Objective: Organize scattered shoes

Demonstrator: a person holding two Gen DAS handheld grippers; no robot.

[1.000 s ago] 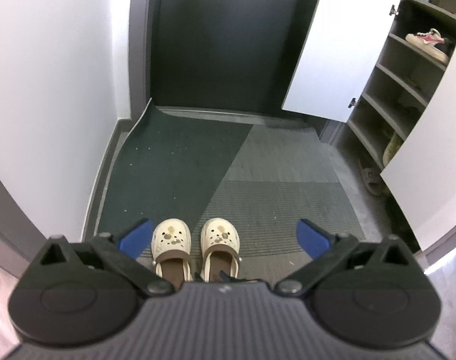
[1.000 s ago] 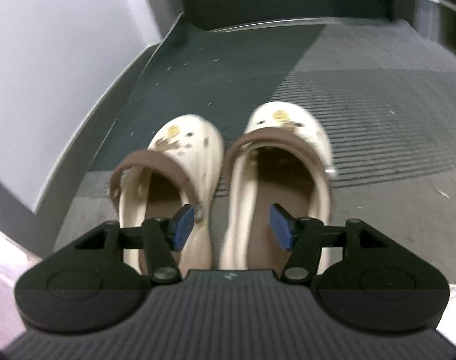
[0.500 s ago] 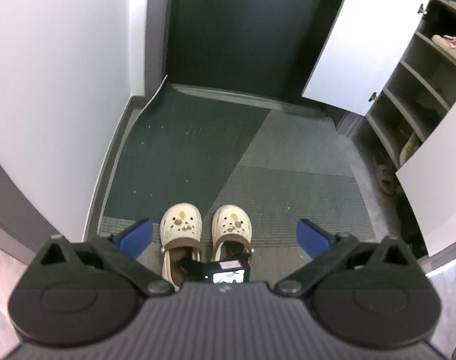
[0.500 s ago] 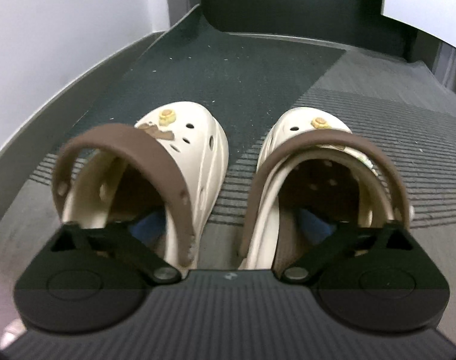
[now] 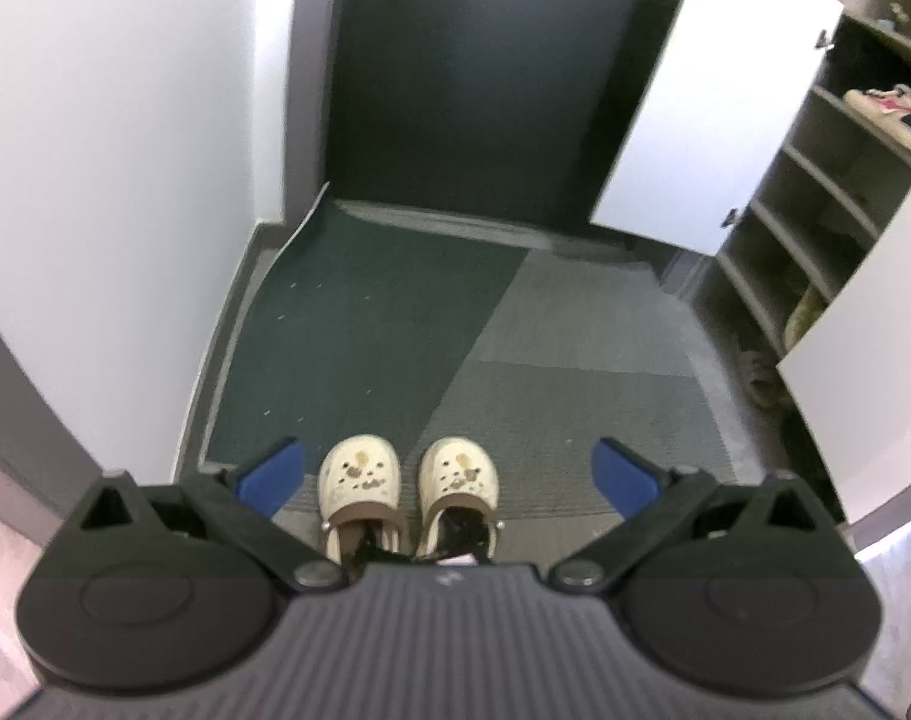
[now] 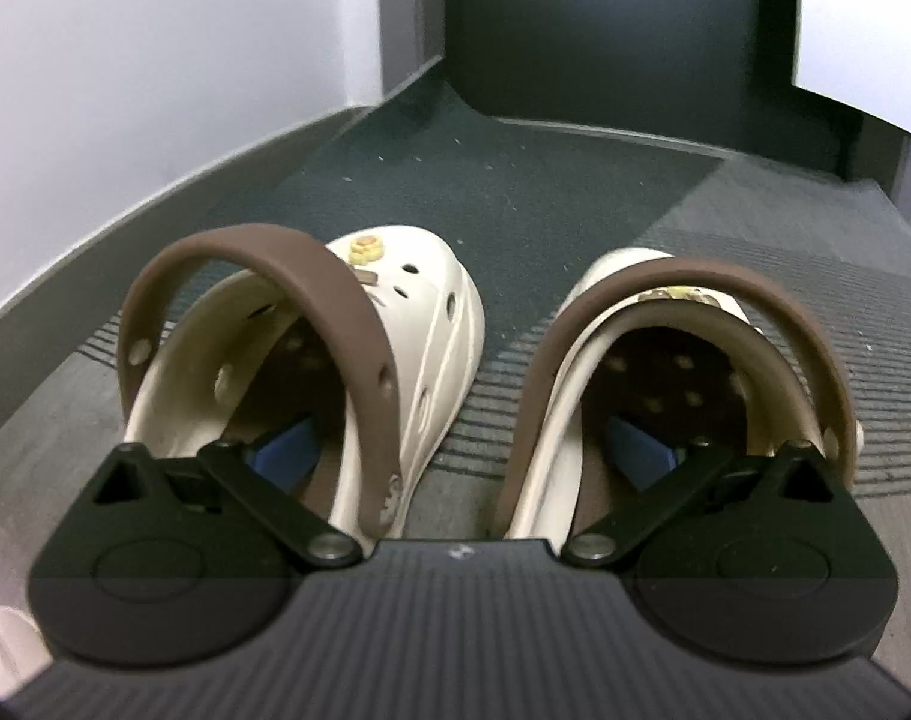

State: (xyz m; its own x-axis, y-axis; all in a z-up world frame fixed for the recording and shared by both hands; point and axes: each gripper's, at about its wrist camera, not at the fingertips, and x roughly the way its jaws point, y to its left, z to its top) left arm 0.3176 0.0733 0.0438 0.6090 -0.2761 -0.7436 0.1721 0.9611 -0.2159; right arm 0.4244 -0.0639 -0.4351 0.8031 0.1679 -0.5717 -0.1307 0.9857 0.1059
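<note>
Two cream clogs with brown heel straps stand side by side, toes away from me, on the grey doormat (image 5: 575, 324). From above, the left wrist view shows the left clog (image 5: 359, 474) and the right clog (image 5: 458, 471) between the spread blue pads of my left gripper (image 5: 449, 468), which hangs open well above them. My right gripper (image 6: 463, 450) is down at the heels, open wide. One blue finger (image 6: 284, 450) sits inside the left clog (image 6: 419, 324). The other finger (image 6: 638, 450) is inside the right clog (image 6: 725, 279). No pad visibly presses on a wall.
A shoe cabinet (image 5: 815, 222) stands at the right with white doors (image 5: 713, 102) swung open. A pink and white sneaker (image 5: 887, 105) sits on an upper shelf, slippers (image 5: 806, 315) lower down, sandals (image 5: 758, 372) on the floor. White wall (image 5: 125, 180) on the left, dark door (image 5: 485, 78) behind.
My right gripper sank to the clogs' heels and its jaws spread from half open to wide, one finger going into each clog. The left gripper drifted slightly; its jaws stayed open.
</note>
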